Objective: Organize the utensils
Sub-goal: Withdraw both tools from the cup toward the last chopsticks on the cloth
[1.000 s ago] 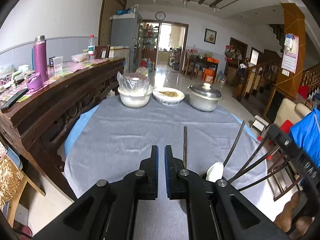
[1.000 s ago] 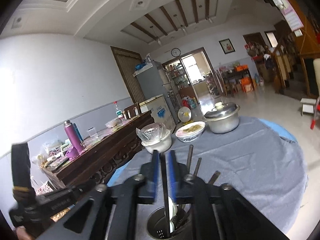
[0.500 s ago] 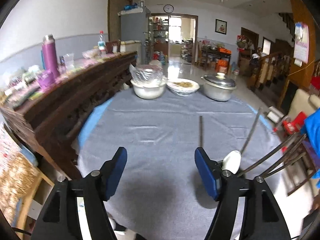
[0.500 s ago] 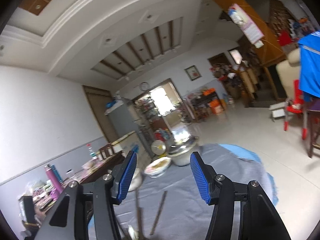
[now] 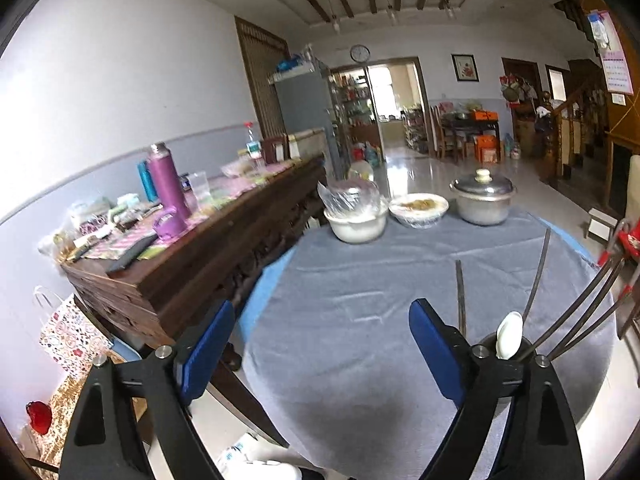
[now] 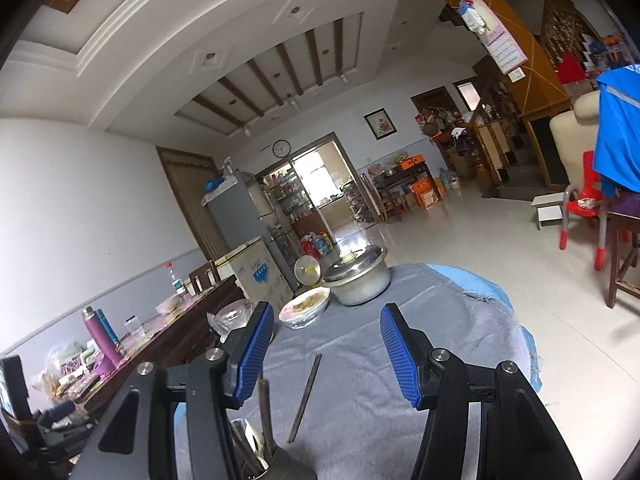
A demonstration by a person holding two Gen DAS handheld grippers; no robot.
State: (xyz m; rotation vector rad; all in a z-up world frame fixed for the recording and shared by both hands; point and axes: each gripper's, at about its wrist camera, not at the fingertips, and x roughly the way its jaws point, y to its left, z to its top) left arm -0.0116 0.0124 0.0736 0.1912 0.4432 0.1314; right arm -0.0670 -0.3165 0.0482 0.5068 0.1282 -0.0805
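Both hand-held grippers had gone from clenched a second earlier to spread wide, the right one having let go of the chopstick it had pinched over the holder.

Ahead of the left hand-held gripper point(image 5: 316, 344) stretched the counter point(image 5: 360, 292), a round top under a grey cloth. To that gripper's left ran a long dark sideboard point(image 5: 192, 264) with a purple flask point(image 5: 168, 184) on it. At the far edge of the counter, well ahead of both grippers, stood a lidded pot point(image 5: 483, 200), a bowl of food point(image 5: 418, 209) beside it, and a bowl with plastic wrap point(image 5: 355, 216) further left.

The holder point(image 5: 502, 344) stood just beside the left gripper's right finger point(image 5: 436, 348), partly hidden behind it. It held a white spoon point(image 5: 509, 335) and several dark chopsticks point(image 5: 576, 312) leaning out to the right. One chopstick point(image 5: 460, 296) lay flat on the cloth just ahead of that finger.

The right hand-held gripper point(image 6: 327, 352) hung released and empty above the counter point(image 6: 440, 320). The holder point(image 6: 256, 460) sat below its left finger point(image 6: 254, 354), and the loose chopstick point(image 6: 305, 398) lay between its fingers in view. The pot point(image 6: 356, 280) stood well ahead.
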